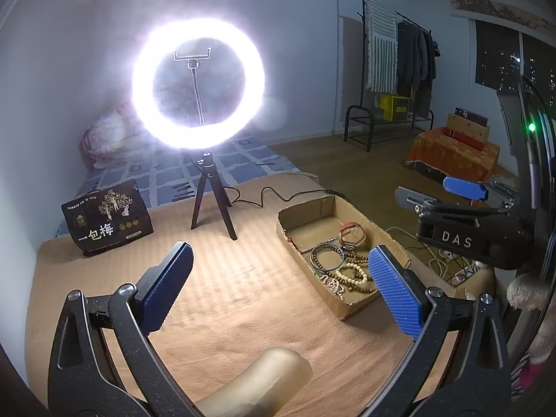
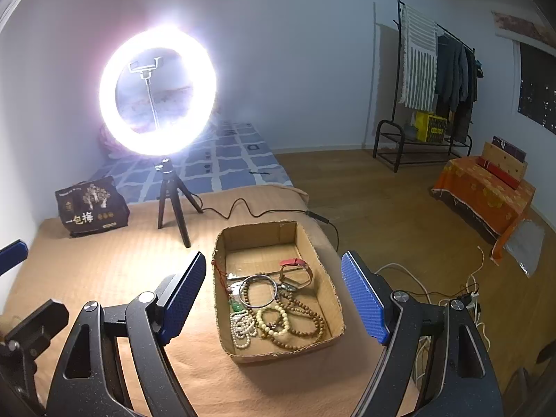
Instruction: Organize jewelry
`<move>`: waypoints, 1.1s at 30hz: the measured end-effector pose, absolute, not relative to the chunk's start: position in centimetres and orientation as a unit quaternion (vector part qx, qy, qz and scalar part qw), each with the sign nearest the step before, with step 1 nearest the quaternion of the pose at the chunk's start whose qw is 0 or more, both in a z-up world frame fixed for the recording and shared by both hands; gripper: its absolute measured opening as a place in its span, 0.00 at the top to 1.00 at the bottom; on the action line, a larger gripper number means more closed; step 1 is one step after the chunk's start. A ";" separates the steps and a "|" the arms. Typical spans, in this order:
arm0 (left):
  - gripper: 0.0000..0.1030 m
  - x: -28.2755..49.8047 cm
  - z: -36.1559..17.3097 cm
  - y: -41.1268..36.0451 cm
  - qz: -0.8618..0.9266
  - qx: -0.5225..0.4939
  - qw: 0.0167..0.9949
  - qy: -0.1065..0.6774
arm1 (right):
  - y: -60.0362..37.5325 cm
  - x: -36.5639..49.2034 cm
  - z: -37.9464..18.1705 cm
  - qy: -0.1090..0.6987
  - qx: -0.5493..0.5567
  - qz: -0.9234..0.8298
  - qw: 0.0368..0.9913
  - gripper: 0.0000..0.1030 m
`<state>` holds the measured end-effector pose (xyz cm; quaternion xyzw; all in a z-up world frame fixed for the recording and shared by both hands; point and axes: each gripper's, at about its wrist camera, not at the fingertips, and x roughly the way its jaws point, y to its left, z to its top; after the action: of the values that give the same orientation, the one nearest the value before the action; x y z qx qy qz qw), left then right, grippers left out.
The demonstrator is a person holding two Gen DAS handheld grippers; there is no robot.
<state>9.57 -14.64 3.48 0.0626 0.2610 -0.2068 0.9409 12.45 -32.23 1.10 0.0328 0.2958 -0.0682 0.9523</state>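
Both black, blue-padded grippers, left [image 1: 278, 288] and right [image 2: 272, 297], hover spread and empty above the tan bedspread [image 2: 104, 271], the right framing a centre-frame shallow cardboard box [image 2: 333, 299] heaped with tangled bead bracelets [image 2: 278, 316].

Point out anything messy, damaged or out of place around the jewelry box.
Inside the box the bead strands lie tangled in one heap with a bangle and watch. A red cord hangs over the left wall. The box's cut edges are ragged.
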 end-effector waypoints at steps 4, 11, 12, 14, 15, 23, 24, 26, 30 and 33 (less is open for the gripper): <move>0.00 9.6 3.3 -14.6 -0.206 0.064 0.940 0.264 | -32.2 12.5 1.1 0.297 0.032 -0.068 0.952 0.22; 0.00 9.7 3.2 -14.3 -0.200 0.062 0.941 0.266 | -32.2 12.5 1.1 0.300 0.029 -0.068 0.951 0.22; 0.00 9.7 3.2 -14.3 -0.199 0.062 0.941 0.267 | -32.2 12.5 1.1 0.300 0.029 -0.068 0.951 0.22; 0.00 9.7 3.1 -14.2 -0.199 0.062 0.941 0.267 | -32.2 12.6 1.0 0.301 0.029 -0.068 0.951 0.22; 0.00 9.8 3.1 -14.2 -0.200 0.062 0.941 0.267 | -32.2 12.6 1.0 0.301 0.028 -0.067 0.951 0.22; 0.00 9.7 3.2 -14.1 -0.200 0.061 0.941 0.265 | -32.3 12.5 0.9 0.303 0.027 -0.067 0.950 0.22; 0.00 9.7 3.2 -14.2 -0.199 0.062 0.941 0.266 | -32.3 12.5 0.8 0.304 0.026 -0.067 0.950 0.22; 0.00 9.8 3.2 -14.1 -0.198 0.063 0.942 0.265 | -32.3 12.5 0.8 0.304 0.026 -0.067 0.950 0.22; 0.00 9.9 3.2 -13.9 -0.198 0.063 0.942 0.264 | -32.3 12.5 0.8 0.305 0.025 -0.067 0.950 0.22; 0.00 9.9 3.2 -13.9 -0.198 0.063 0.942 0.264 | -32.3 12.5 0.7 0.306 0.025 -0.067 0.949 0.22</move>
<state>9.89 -13.94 3.19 0.0632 0.2638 -0.1978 0.9420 12.50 -32.27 0.70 0.0251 0.3058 -0.0670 0.9494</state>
